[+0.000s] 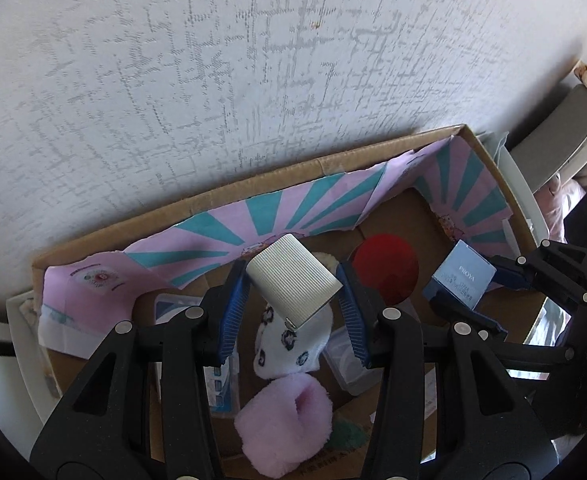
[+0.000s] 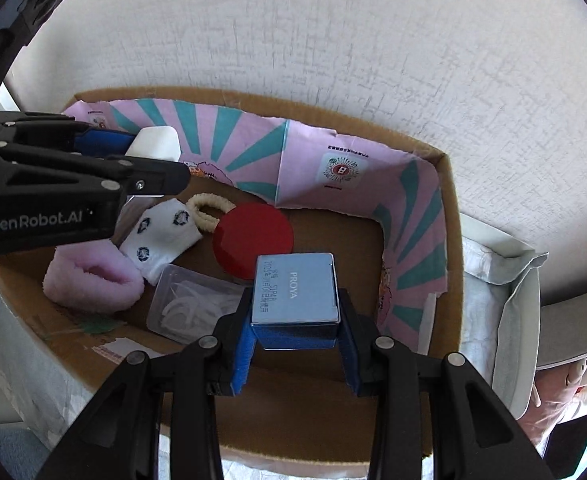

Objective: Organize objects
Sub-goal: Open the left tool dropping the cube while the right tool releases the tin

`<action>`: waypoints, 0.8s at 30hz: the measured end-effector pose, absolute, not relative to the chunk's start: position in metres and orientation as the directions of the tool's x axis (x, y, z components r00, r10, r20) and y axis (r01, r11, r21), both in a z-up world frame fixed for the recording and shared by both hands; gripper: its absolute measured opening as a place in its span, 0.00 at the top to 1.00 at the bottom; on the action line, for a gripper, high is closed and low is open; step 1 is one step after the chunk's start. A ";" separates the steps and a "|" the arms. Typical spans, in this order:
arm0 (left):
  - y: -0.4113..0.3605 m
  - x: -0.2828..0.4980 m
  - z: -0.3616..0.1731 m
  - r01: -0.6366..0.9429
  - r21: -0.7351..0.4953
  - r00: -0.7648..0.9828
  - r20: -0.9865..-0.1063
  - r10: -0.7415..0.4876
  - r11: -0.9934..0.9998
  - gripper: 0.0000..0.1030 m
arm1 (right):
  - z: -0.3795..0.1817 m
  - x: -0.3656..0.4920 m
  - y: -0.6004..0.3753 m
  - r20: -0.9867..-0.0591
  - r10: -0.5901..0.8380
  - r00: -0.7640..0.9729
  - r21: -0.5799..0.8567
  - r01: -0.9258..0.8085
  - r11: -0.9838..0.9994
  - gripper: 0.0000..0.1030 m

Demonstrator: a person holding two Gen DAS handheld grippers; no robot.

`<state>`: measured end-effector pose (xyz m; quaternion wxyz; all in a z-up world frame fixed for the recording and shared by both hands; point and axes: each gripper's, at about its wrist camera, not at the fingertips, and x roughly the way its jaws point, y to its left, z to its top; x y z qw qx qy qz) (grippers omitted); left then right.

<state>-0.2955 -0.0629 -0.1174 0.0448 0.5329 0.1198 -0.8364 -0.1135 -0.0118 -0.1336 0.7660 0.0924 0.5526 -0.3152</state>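
Left gripper [image 1: 293,304] clamps the ribbed silver case [image 1: 293,286]; right gripper [image 2: 295,332] clamps the blue PROYA box [image 2: 296,294], both above the cardboard box [image 2: 451,240]. Lower each onto bare floor near the right wall, clear of the red disc [image 2: 253,236], then release.

I see a pale wall [image 1: 253,72] with a woven, crosshatched texture filling the background in both views. Daylight falls evenly across it. A grey cushioned seat [image 1: 553,136] stands at the right edge.
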 end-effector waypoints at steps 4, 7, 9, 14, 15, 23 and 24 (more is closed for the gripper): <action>-0.062 -0.300 -0.115 0.187 -0.131 -0.426 -0.904 0.040 -0.974 0.47 | -0.135 -0.109 -0.009 -0.905 -0.387 0.176 -0.230 0.562 0.794 0.66; -0.062 -0.303 -0.113 0.175 -0.126 -0.424 -0.905 0.040 -0.976 0.00 | -0.136 -0.108 -0.007 -0.915 -0.364 0.173 -0.215 0.556 0.803 0.42; -0.063 -0.305 -0.114 0.161 -0.136 -0.423 -0.904 0.056 -0.978 0.00 | -0.133 -0.109 -0.008 -0.919 -0.344 0.192 -0.182 0.567 0.803 0.08; -0.063 -0.309 -0.119 0.149 -0.138 -0.413 -0.908 0.065 -0.979 0.00 | -0.130 -0.113 0.000 -0.908 -0.363 0.208 -0.194 0.560 0.806 0.00; -0.063 -0.309 -0.121 0.149 -0.138 -0.412 -0.909 0.065 -0.979 0.00 | -0.130 -0.114 0.001 -0.909 -0.361 0.209 -0.191 0.563 0.804 0.00; -0.059 -0.297 -0.114 0.196 -0.138 -0.436 -0.899 0.040 -0.971 0.00 | -0.119 -0.122 0.006 -0.898 -0.370 0.237 -0.188 0.553 0.811 0.00; -0.059 -0.293 -0.109 0.196 -0.138 -0.438 -0.898 0.039 -0.971 0.00 | -0.116 -0.124 0.008 -0.897 -0.367 0.247 -0.181 0.551 0.814 0.00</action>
